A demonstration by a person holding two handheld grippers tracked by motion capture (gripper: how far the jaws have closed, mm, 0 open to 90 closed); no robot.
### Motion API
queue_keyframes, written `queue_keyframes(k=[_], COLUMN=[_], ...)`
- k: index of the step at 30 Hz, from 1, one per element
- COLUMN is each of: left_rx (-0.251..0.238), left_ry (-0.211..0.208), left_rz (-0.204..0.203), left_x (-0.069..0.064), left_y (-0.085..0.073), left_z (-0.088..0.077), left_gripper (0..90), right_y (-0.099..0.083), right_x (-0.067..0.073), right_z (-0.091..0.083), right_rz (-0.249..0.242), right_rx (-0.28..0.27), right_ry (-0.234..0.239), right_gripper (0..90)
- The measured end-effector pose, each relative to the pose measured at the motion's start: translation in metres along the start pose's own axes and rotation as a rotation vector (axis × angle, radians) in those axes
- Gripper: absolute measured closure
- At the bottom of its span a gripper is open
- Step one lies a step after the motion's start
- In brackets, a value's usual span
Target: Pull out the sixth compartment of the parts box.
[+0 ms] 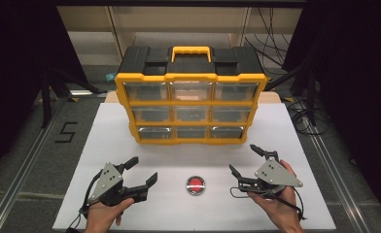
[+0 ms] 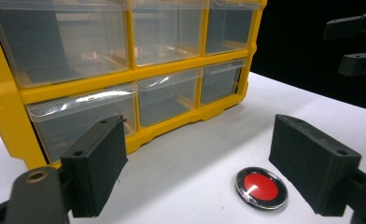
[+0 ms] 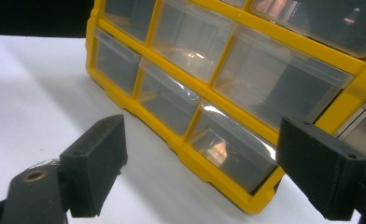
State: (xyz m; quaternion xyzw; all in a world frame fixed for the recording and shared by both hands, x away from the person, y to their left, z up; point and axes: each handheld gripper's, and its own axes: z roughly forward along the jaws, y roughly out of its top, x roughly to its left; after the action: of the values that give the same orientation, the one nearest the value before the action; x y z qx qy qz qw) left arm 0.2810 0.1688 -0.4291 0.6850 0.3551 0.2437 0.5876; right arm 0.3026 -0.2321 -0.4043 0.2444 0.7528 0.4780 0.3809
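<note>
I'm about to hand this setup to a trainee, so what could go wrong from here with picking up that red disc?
The red disc lies flat on the white table, so the open left gripper might slide it rather than lift it. Its glossy rim could also slip between the pads. The right gripper, also open, hovers close by, so both reaching in might collide. The yellow drawer cabinet stands just beyond.

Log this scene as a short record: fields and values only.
surface: white table
organizer: yellow and black, nine clear drawers, all closed, upright at the far side of the table
handle: yellow, on top of organizer
red disc: flat on the table, between the grippers, untouched
left gripper: open, holds nothing
right gripper: open, holds nothing
</note>
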Motion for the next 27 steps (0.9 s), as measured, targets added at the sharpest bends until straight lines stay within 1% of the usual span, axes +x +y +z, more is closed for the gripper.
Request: queue_keyframes(k=[1, 3, 6, 9, 12, 13, 15, 16, 17, 22, 23, 27], left_rx=[-0.001, -0.002, -0.001, 0.001, 0.001, 0.0, 0.001, 0.0, 0.0, -0.002, -0.002, -0.001], left_ry=[0.0, 0.001, 0.001, 0.003, 0.004, 0.004, 0.003, 0.003, 0.003, 0.004, 0.004, 0.003], left_rz=[0.0, -0.001, 0.0, 0.0, 0.0, 0.0, -0.001, -0.001, -0.001, -0.004, -0.003, 0.001], left_x=[0.0, 0.0, 0.0, 0.0, 0.0, 0.0, 0.0, 0.0, 0.0, 0.0, 0.0, 0.0], left_y=[0.0, 0.0, 0.0, 0.0, 0.0, 0.0, 0.0, 0.0, 0.0, 0.0, 0.0, 0.0], left_z=[0.0, 0.0, 0.0, 0.0, 0.0, 0.0, 0.0, 0.0, 0.0, 0.0, 0.0, 0.0], left_gripper=[18.4, 18.4, 18.4, 18.4, 18.4, 18.4, 18.5, 18.5, 18.5, 18.5, 18.5, 18.5], right_y=[0.0, 0.0, -0.001, -0.003, -0.003, -0.004, -0.004, -0.004, -0.005, -0.005, -0.005, -0.005], right_x=[0.0, -0.001, -0.004, -0.008, -0.013, -0.014, -0.015, -0.017, -0.017, -0.019, -0.02, -0.022], right_z=[0.002, 0.004, 0.007, 0.009, 0.013, 0.014, 0.018, 0.019, 0.021, 0.029, 0.031, 0.034], right_rz=[-0.001, 0.003, 0.009, 0.033, 0.042, 0.041, 0.048, 0.042, 0.052, 0.056, 0.052, 0.048], right_rx=[-0.007, -0.003, 0.003, 0.01, 0.011, 0.014, 0.014, 0.024, 0.019, 0.029, 0.026, 0.03], right_ry=[-0.009, -0.003, -0.012, -0.012, -0.031, -0.027, -0.04, -0.033, -0.039, -0.038, -0.049, -0.058], right_gripper=[17.5, 17.7, 17.9, 18.1, 18.1, 18.1, 18.1, 18.2, 18.4, 18.8, 18.9, 18.9])
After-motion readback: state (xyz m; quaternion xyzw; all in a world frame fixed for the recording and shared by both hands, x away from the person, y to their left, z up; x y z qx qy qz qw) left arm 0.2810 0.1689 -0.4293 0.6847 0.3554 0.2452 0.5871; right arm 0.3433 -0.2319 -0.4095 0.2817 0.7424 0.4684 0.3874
